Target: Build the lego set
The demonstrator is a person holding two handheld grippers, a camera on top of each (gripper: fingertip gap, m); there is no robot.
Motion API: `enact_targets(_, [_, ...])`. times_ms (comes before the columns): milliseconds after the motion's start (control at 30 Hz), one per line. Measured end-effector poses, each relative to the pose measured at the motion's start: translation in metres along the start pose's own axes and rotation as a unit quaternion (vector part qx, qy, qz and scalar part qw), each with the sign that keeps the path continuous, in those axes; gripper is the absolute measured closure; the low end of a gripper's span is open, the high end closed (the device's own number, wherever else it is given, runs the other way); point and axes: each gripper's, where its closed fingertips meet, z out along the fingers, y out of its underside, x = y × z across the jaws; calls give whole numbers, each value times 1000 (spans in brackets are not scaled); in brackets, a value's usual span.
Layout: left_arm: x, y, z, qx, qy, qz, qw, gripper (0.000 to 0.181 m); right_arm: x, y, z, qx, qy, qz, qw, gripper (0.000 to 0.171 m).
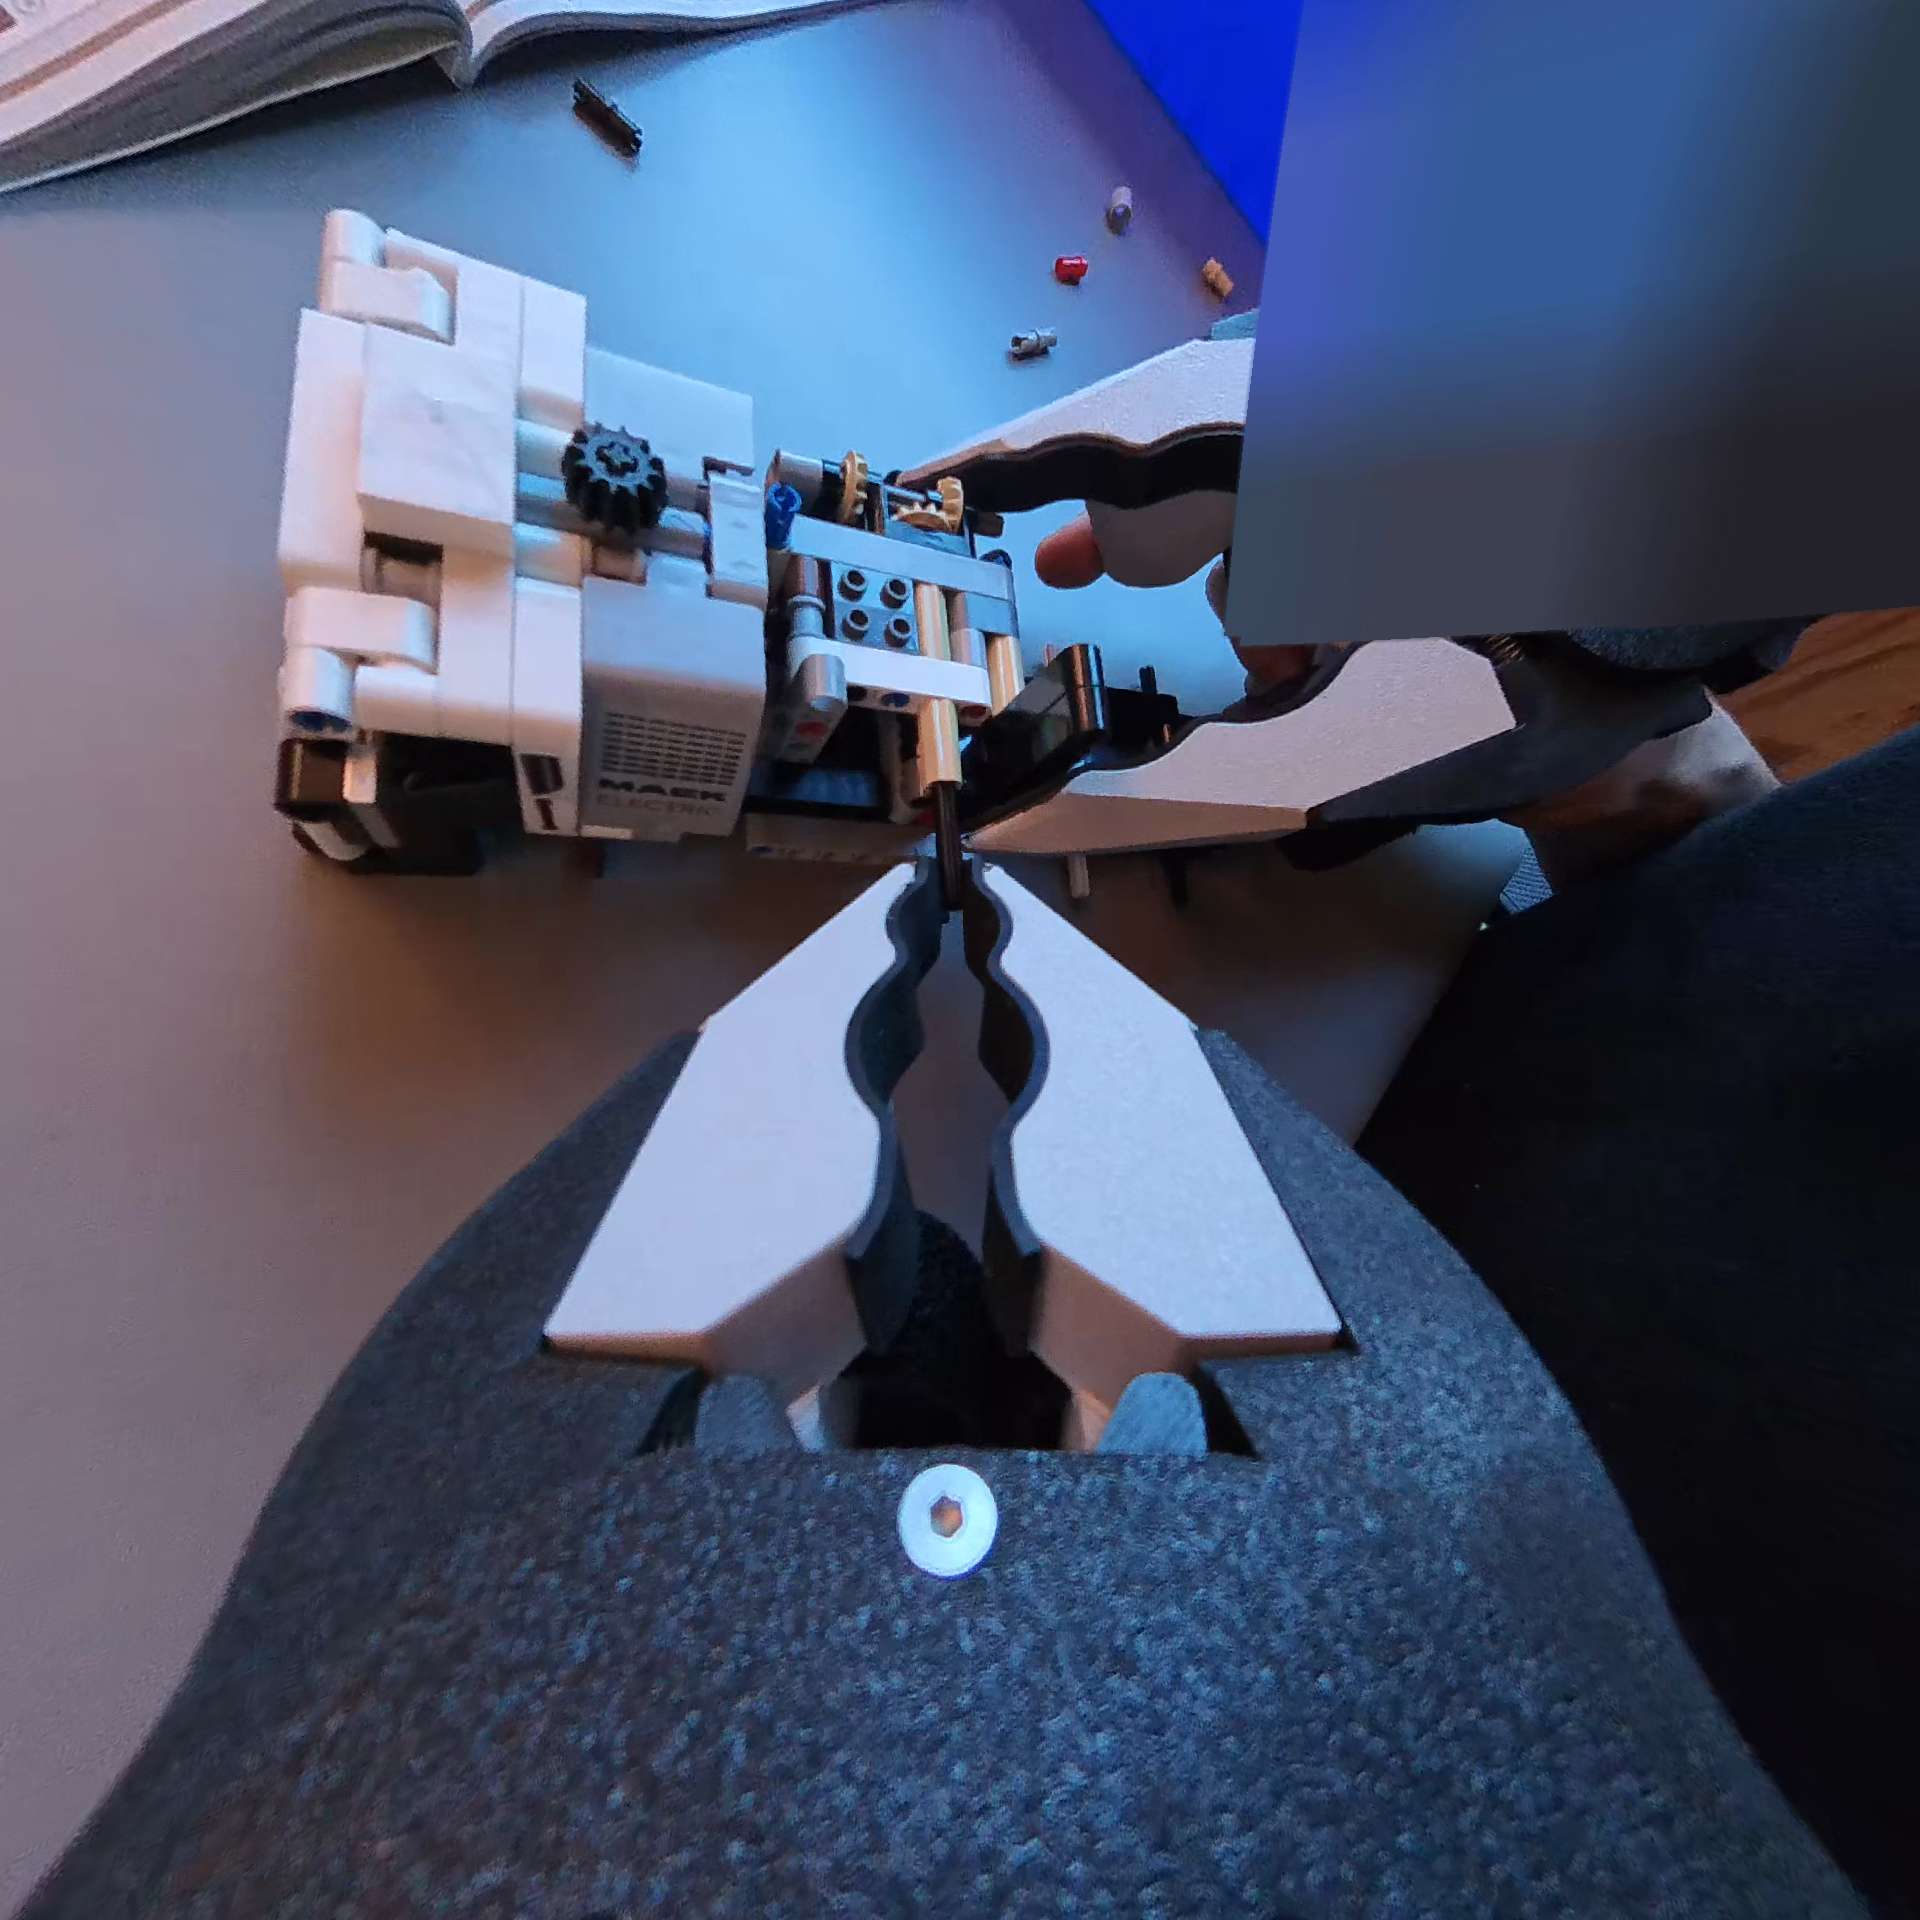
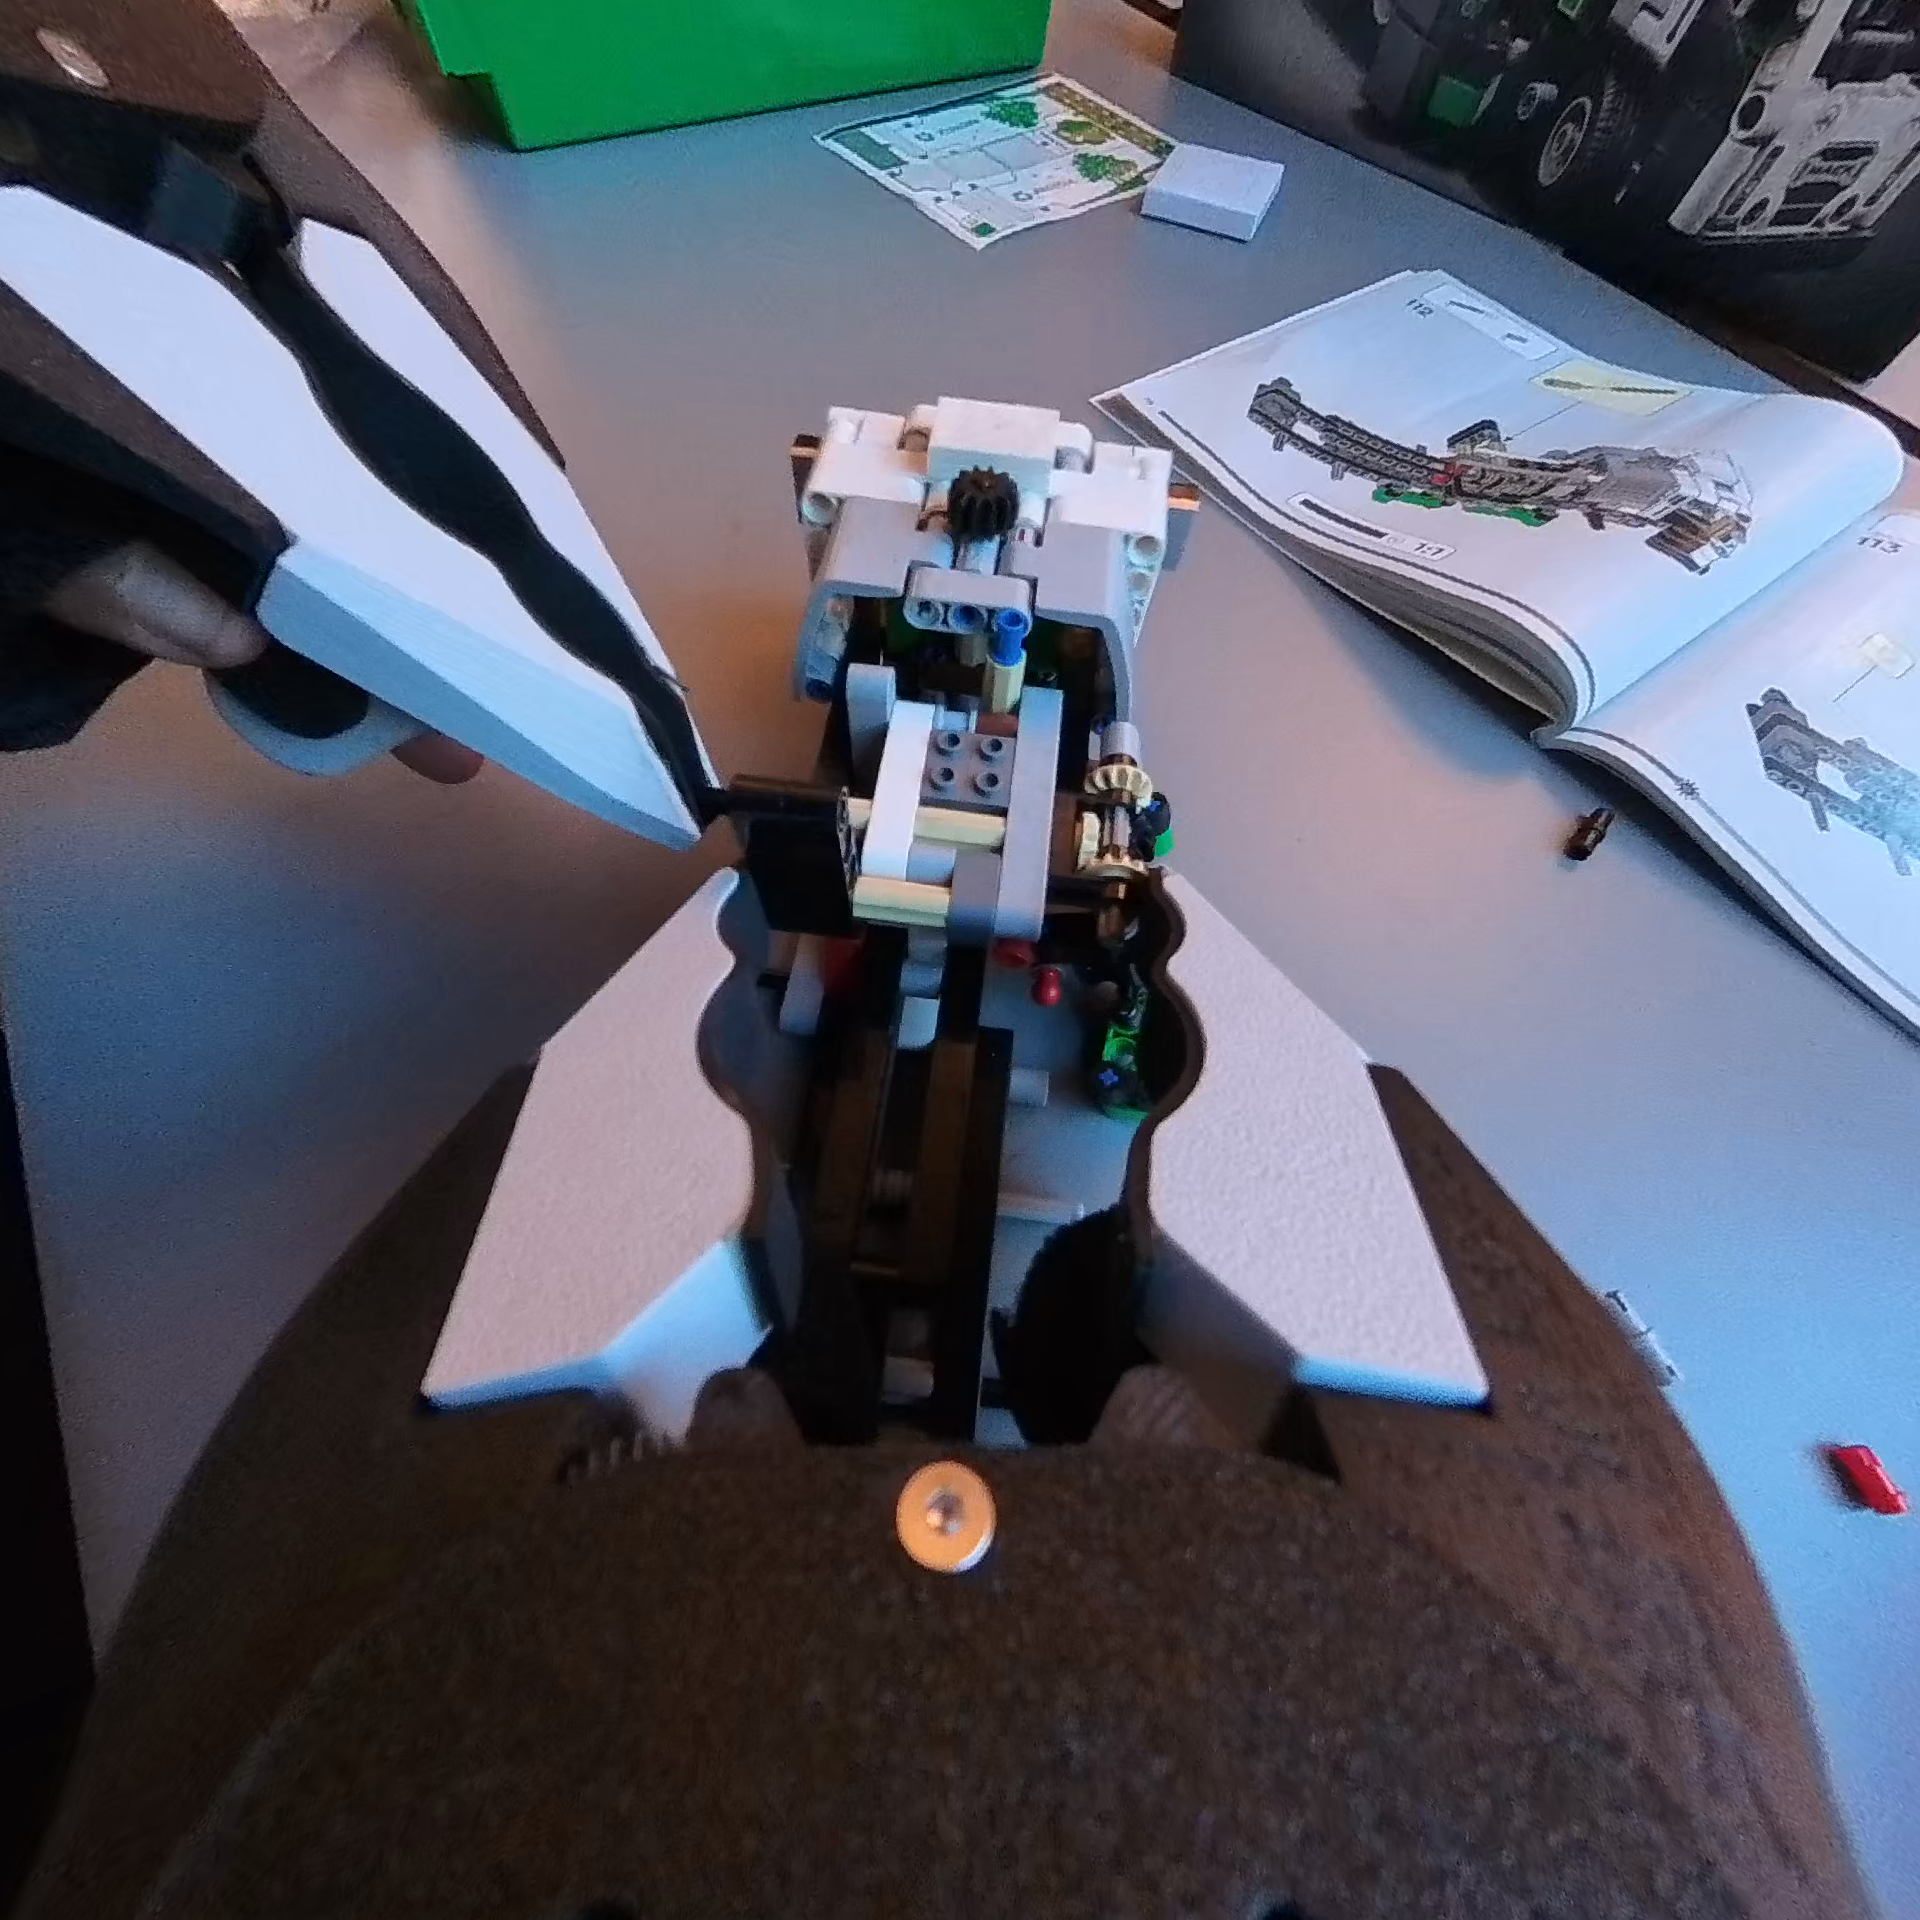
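A partly built white and grey lego truck [image 1: 468,520] lies on the grey table, cab to the left. My left gripper [image 1: 951,883] is shut on a thin black axle [image 1: 948,831] that sticks out of the truck's side, by the tan and grey beams. My right gripper [image 1: 966,644] comes in from the right, its fingers above and below the chassis. In the right wrist view my right gripper [image 2: 945,894] is shut on the truck's chassis [image 2: 935,1039], cab [image 2: 987,436] pointing away. The left gripper [image 2: 698,823] shows at upper left, pinching the axle [image 2: 779,798].
An open instruction booklet [image 2: 1558,499] lies to the right, a green box [image 2: 727,52], a sticker sheet [image 2: 997,156], a white tile [image 2: 1210,187] and a dark box [image 2: 1662,104] behind. Loose bits: black pin [image 2: 1588,831], red piece [image 2: 1870,1475], black part [image 1: 606,117], red stud [image 1: 1070,268]. The white tile [image 2: 1210,187] lies around 35 centimeters away from my right fingertips.
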Motion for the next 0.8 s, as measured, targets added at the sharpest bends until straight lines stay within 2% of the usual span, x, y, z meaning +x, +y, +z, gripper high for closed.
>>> enact_targets(333, [-4,-3,2,9,-4,13,1000,179,4,-1,0,2,13,7,1000,99])
enact_targets(433, [-6,-5,2,27,-5,12,1000,179,5,-8,-10,11,7,-2,1000,96])
enact_targets(533, [-8,-5,1,30,-7,30,999,179,8,-17,-28,34,0,-14,999,102])
enact_targets(600, [-10,-6,-1,30,-15,47,998,179,16,-8,-33,18,4,-3,1000,110])
enact_targets(667, [-12,-5,-3,31,-19,67,997,179,18,9,-36,-24,-10,25,999,107])
enact_targets(800, [-22,-9,-6,47,-27,72,996,179,28,26,-51,-47,0,65,997,107])
